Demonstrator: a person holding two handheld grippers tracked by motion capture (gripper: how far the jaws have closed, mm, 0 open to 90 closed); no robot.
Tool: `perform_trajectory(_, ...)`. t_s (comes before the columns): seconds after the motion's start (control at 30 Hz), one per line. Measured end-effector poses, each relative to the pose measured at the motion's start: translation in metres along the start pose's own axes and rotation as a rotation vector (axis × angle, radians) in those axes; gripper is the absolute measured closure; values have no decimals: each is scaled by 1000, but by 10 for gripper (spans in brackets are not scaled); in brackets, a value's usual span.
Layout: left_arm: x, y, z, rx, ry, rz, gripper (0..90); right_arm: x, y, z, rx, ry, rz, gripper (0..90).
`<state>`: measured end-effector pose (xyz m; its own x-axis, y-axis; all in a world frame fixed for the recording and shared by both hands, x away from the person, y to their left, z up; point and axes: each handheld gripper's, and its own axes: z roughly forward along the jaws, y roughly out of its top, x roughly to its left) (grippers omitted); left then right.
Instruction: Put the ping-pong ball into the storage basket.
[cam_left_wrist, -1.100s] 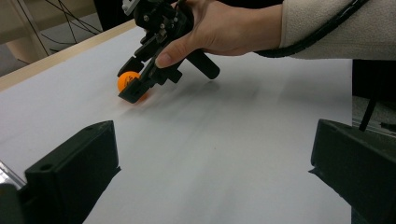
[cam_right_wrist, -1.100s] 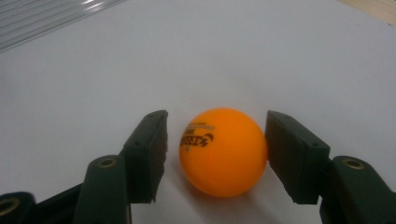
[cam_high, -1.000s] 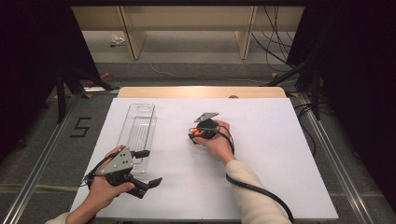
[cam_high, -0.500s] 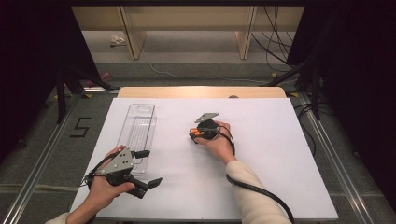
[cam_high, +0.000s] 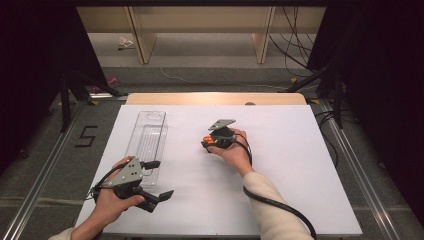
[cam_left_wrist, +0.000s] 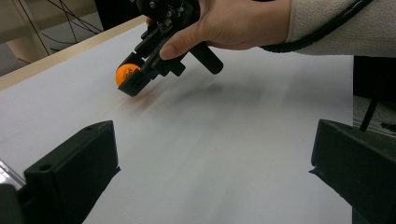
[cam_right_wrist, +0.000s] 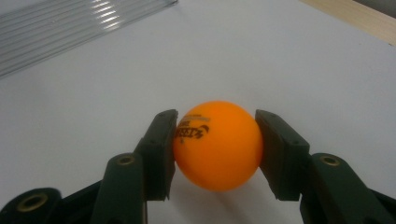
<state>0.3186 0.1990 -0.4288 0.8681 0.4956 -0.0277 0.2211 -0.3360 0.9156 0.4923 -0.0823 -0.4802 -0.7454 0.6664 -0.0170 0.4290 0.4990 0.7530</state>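
Right gripper (cam_right_wrist: 215, 144): clamped on an orange ball (cam_right_wrist: 217, 144), one black pad pressed against each side, jaws just closed in on it. Ball low to the white counter (cam_right_wrist: 303, 60); contact with the sheet hard to judge, since the underside is cut off by the bottom of the right gripper view. Black printed lettering on the ball's upper left, partly tucked behind the left pad, too small to read in full. Round, so no long axis and no heading of its own; only the print gives a facing, toward the camera and slightly left.

In the high view, right gripper (cam_high: 210, 142) near the middle of the counter (cam_high: 300, 165), mostly covered by the right hand (cam_high: 234, 152) and the grey plate on top; ball (cam_high: 213, 142) there just a sliver of orange between dark parts. Seen from the left gripper view: right gripper (cam_left_wrist: 133, 81) tilted down toward the sheet, ball (cam_left_wrist: 127, 73) half hidden behind the near jaw.

Left gripper (cam_high: 159, 180): jaws spread wide, nothing between them, resting at the near left of the counter in the left hand (cam_high: 117, 197). Same jaws at the bottom corners of the left gripper view, both cut off by the frame edges.

Clear plastic tray (cam_high: 147, 142): lying flat just beyond the left gripper, long axis running away from the person, near end partly covered by that gripper's upper jaw. Ribbed edge of the tray (cam_right_wrist: 70, 28) across the top left of the right gripper view, the rest out of frame, well apart from the ball.
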Motion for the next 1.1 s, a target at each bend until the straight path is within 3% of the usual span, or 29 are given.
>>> perform_trajectory(0.47,1,0,0,-1,2,-3,2,10,4,-16,-48,19,-21,515)
perform_trajectory(1.1,0,0,0,1,0,0,2,17,12,-25,-75,32,-35,515)
